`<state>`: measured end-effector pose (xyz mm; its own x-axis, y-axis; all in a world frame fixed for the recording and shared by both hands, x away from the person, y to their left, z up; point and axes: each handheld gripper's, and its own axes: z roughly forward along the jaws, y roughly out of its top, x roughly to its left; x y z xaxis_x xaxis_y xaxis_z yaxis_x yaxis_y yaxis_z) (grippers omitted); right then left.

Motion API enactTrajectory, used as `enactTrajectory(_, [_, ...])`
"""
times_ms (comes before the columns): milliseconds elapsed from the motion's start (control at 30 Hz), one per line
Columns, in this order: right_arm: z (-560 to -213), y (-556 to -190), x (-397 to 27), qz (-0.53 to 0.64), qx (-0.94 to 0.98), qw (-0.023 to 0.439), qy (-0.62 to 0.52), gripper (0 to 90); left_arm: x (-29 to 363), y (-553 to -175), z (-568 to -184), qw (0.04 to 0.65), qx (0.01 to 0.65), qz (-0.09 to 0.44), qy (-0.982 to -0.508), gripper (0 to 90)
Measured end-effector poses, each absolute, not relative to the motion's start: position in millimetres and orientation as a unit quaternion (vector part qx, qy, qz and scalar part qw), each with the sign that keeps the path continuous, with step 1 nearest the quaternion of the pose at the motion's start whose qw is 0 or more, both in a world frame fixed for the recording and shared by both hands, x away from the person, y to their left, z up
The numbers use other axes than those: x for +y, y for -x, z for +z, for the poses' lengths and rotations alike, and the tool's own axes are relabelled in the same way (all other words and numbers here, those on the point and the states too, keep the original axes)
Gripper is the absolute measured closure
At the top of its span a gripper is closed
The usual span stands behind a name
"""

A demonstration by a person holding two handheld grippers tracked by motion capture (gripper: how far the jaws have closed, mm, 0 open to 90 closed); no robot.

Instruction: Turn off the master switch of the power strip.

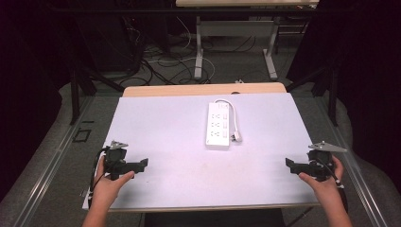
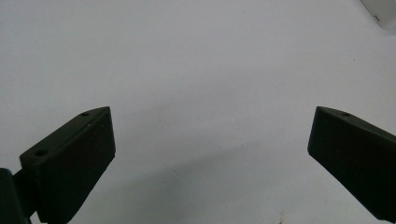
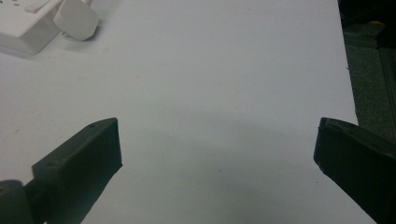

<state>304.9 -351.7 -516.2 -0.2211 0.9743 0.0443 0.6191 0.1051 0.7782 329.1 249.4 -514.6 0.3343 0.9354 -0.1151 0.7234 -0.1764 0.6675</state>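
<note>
Jaws of both grippers stand spread wide, with nothing but bare white table surface (image 1: 165, 142) between them

Left gripper (image 1: 137, 165): held low at the near left of the table, jaws pointing inward toward the centre. In the left gripper view the gripper (image 2: 210, 140) looks across blank surface; a white corner of the power strip (image 2: 380, 7) sits far ahead and off to the right of the jaws

Right gripper (image 1: 291, 165): held low at the near right edge, jaws pointing inward. In the right gripper view the gripper (image 3: 217, 144) faces open surface; the power strip (image 3: 25, 21) and its plug (image 3: 77, 18) lie far ahead and to the left of the jaws, the table edge to the right

Power strip (image 1: 218, 125): lies flat beyond both grippers, roughly midway between them and well apart from each. Its white cable (image 1: 231, 111) loops from the far end down the right side to the plug (image 1: 235, 137), which rests just beside the near right corner

Handling, as judged:
- Strip body: rigid plastic, light, smooth and likely to slide on the table; take hold across its narrow width, at the long edges
- Cable: soft and springy; it will drag and may pull the body round
- Plug: small, hard and rounded; grip across its flat sides, clear of the prongs
</note>
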Motion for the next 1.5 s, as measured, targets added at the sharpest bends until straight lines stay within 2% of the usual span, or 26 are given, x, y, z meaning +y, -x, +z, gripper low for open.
enactTrajectory(33, [-514,-304,-352,0.347,0.706,0.243,-0.567,0.6,250,-328,-512,0.326,0.554,0.164,-0.748,0.9])
enactTrajectory(533, [-483,-327,-344,0.329,0.742,0.227,-0.538,1.2,230,-338,-487,0.321,0.521,0.173,-0.771,0.8])
enactTrajectory(733, [-476,-334,-338,0.329,0.743,0.218,-0.54,1.1,226,-345,-477,0.332,0.523,0.172,-0.766,0.8])
enactTrajectory(1100, [-474,-339,-320,0.341,0.749,0.229,-0.519,1.8,204,-358,-478,0.343,0.51,0.164,-0.772,2.2])
enactTrajectory(1500, [-466,-362,-285,0.346,0.767,0.237,-0.486,8.8,181,-376,-472,0.349,0.485,0.161,-0.785,3.2])
